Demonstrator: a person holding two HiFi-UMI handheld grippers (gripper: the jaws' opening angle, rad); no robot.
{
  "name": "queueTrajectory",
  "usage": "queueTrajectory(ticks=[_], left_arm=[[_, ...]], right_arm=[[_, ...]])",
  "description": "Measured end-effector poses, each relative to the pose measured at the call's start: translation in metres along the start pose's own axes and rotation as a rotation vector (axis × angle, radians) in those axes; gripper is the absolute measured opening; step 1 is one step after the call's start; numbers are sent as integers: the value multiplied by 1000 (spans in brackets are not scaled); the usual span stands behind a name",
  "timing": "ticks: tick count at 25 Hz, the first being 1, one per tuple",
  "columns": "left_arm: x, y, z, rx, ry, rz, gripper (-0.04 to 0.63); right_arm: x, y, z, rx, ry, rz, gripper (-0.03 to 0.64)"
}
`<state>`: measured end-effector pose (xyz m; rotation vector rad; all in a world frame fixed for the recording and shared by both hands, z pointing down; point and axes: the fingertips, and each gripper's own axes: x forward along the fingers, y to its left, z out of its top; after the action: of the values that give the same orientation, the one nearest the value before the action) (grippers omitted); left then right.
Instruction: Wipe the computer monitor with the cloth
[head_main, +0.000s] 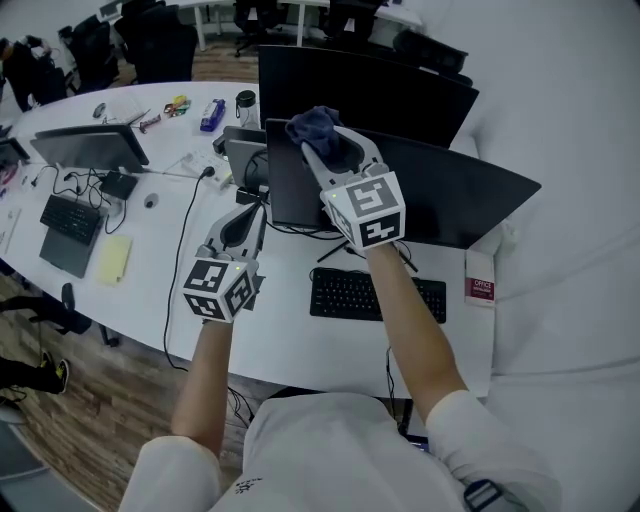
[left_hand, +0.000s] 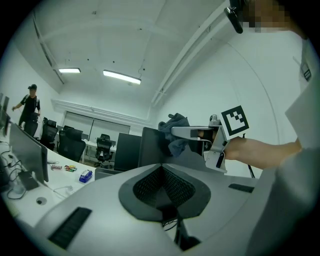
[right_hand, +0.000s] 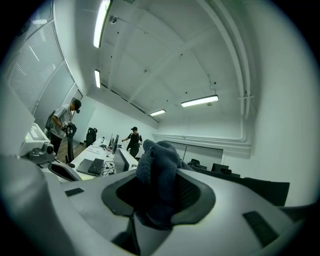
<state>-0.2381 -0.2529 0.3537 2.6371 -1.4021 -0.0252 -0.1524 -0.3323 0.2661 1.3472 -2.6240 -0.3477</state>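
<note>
With R gripper (head_main: 325, 150), clamps dark cloth (head_main: 312, 124) by top-left corner of monitor (head_main: 450, 200); holds L gripper (head_main: 250, 210), jaws together w/ nothing btwn, lower down above desk (head_main: 290, 330).

In your head view, the one word you can read is "OFFICE", in white capitals on the red panel of a small white pack (head_main: 481, 279) lying on the desk (head_main: 290, 332) just right of the keyboard (head_main: 377, 296); the finer print under it is too small to make out. Any print on the blue item (head_main: 212, 114) farther back on the desk is too small to read. The cubes on your left gripper (head_main: 243, 212) and right gripper (head_main: 322, 138) carry black-and-white square marker patterns, not letters or digits
</note>
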Motion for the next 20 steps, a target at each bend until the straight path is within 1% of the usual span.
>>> queueTrajectory(ticks=[6,14,17,20], left_arm=[[-12,18,-3,-16,-5,35,6],[-28,38,-11,-26,-3,78,6],[-32,44,-12,-31,-1,95,6],[-33,48,-15,-35,4,103,6]], right_arm=[[25,24,5,5,-5,45,155],[52,57,13,-24,-18,93,154],[58,65,11,-70,-2,97,155],[63,76,6,-151,17,102,155]])
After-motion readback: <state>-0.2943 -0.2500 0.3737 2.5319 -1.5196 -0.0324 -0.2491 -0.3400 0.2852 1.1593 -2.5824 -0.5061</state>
